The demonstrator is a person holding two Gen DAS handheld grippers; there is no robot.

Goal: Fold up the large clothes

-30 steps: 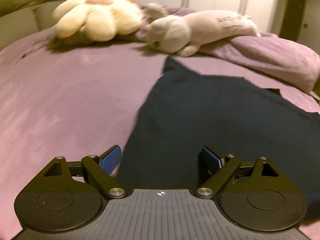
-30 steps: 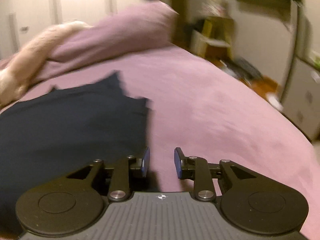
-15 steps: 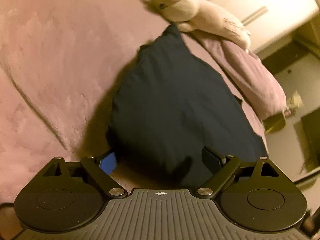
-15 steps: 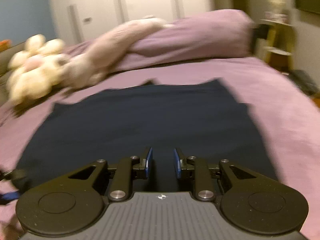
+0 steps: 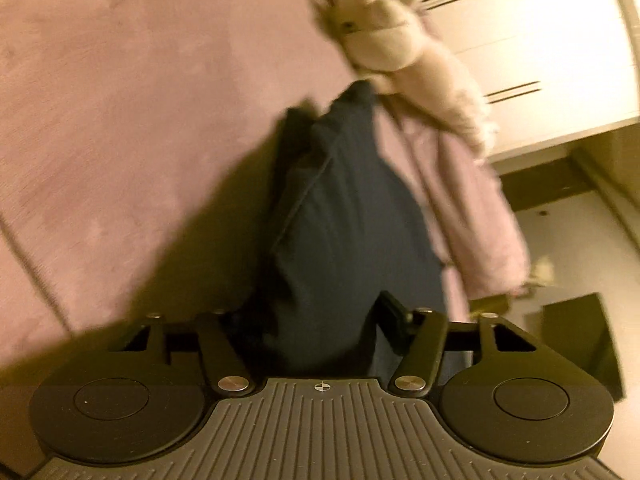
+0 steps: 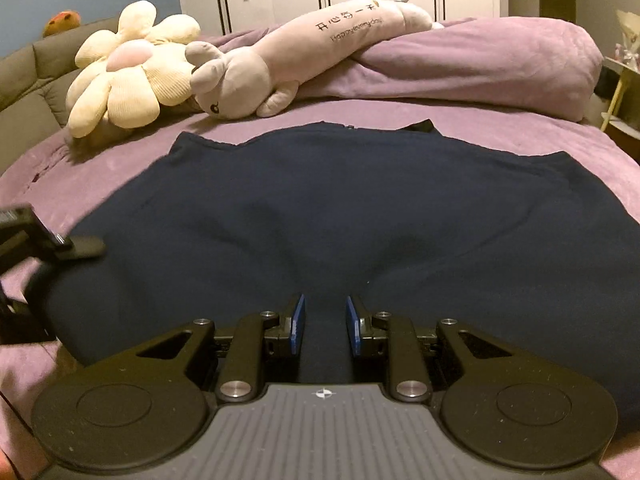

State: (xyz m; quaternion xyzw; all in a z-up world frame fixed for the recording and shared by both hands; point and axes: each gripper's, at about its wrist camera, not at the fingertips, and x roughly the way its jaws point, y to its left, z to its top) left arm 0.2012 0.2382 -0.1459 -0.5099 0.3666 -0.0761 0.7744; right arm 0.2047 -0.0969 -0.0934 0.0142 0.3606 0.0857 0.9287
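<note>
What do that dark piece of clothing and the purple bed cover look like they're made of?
The dark garment looks like a matte navy knit, perhaps cotton jersey or fleece: no sheen, soft dents and folds. The purple bed cover looks like plush, velvety fleece: a short fuzzy nap with patchy light and dark shading. Exact fibres can't be told.

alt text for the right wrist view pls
A dark navy garment lies spread flat on a purple bed, with the right gripper low over its near edge, jaws slightly apart. A flower cushion and a long plush rabbit lie behind.
</note>
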